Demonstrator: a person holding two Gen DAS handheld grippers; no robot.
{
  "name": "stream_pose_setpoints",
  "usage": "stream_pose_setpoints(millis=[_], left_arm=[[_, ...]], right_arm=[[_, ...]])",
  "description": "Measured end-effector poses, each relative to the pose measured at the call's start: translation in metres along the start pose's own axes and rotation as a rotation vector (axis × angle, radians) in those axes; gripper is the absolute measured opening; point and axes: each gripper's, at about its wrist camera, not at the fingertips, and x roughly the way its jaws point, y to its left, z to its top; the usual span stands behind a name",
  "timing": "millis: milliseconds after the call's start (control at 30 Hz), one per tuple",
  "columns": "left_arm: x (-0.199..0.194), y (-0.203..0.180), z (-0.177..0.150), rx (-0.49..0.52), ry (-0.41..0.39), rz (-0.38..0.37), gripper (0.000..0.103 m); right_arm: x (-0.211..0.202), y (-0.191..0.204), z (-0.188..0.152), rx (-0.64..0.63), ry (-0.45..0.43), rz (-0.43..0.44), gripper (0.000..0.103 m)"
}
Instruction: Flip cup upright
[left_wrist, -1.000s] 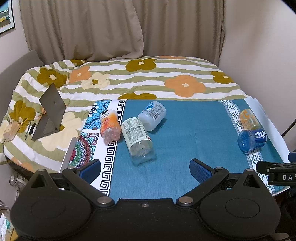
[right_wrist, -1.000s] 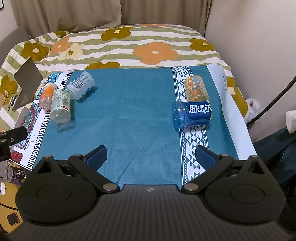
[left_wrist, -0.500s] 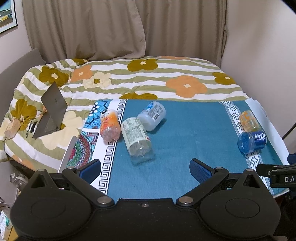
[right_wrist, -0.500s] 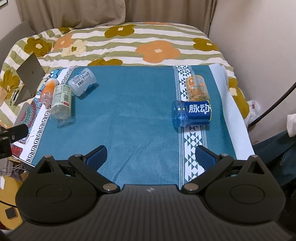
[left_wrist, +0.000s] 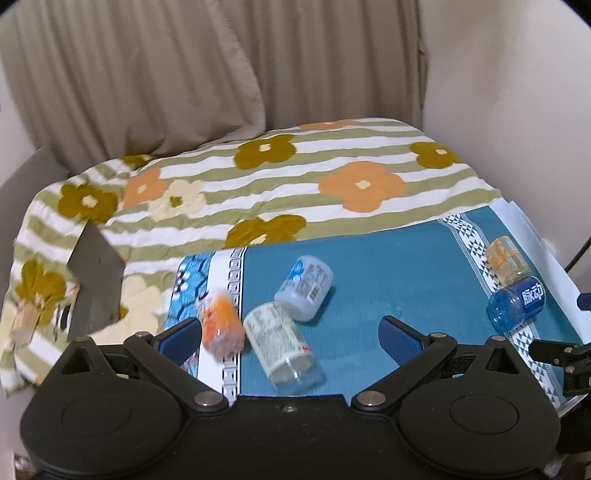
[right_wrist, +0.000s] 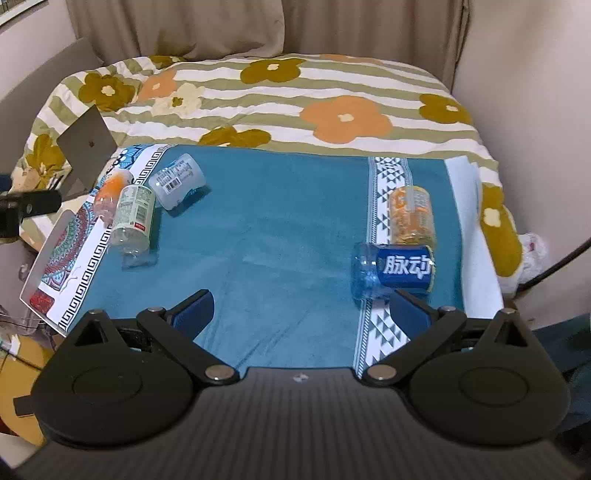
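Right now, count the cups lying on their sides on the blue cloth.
5. Left cluster: orange cup, green-labelled cup, white barcode cup. Right: orange-print cup touching the blue cup. None seems hidden.

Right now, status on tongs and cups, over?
Left tongs open, right tongs open, both empty. All five cups on their sides; blue cup nearest right tongs. Nothing blocking.

Open teal cloth (right_wrist: 266, 229) spans the middle of the bed, between two clusters of lying plastic cups. Left edge: orange-printed cup (left_wrist: 221, 328), green-labelled clear cup (left_wrist: 280, 347) and white barcode-labelled cup (left_wrist: 306, 286), touching in a row. Right edge: blue cup (right_wrist: 395, 271) against amber cup (right_wrist: 412, 216). Grey propped laptop (right_wrist: 86, 151) blocks the far-left corner.
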Motion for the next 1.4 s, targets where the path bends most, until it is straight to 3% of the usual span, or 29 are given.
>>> stream_pose_setpoints(millis=[167,333,500,700,1000,1167,1233,1400], left_arm=[[0.040,0.008,0.025,0.068,0.018,-0.057,0.103],[0.093,0.013,0.049,0.122,0.078,-0.122,0.103],[0.154,0.009,0.067,0.188,0.192,-0.181,0.102],[0.212,0.000,0.063,0.267,0.343,-0.235,0.094],[0.255,-0.003,0.052,0.312,0.439,-0.273,0.087],[0.269,-0.003,0.048,0.308,0.487,-0.290,0.075],[0.272,-0.003,0.046,0.315,0.497,-0.289,0.068],[0.269,-0.004,0.046,0.325,0.482,-0.290,0.066]], right_arm=[[0.022,0.003,0.003,-0.055,-0.017,-0.027,0.103],[0.045,-0.003,0.007,0.054,-0.001,-0.006,0.103],[0.068,-0.004,0.011,0.130,0.028,0.024,0.103],[0.098,-0.004,0.019,0.220,0.092,0.028,0.103],[0.134,-0.002,0.015,0.294,0.163,0.024,0.103],[0.143,0.002,0.014,0.305,0.186,0.025,0.103],[0.147,0.004,0.014,0.304,0.194,0.029,0.103],[0.150,0.005,0.015,0.315,0.194,0.037,0.103]])
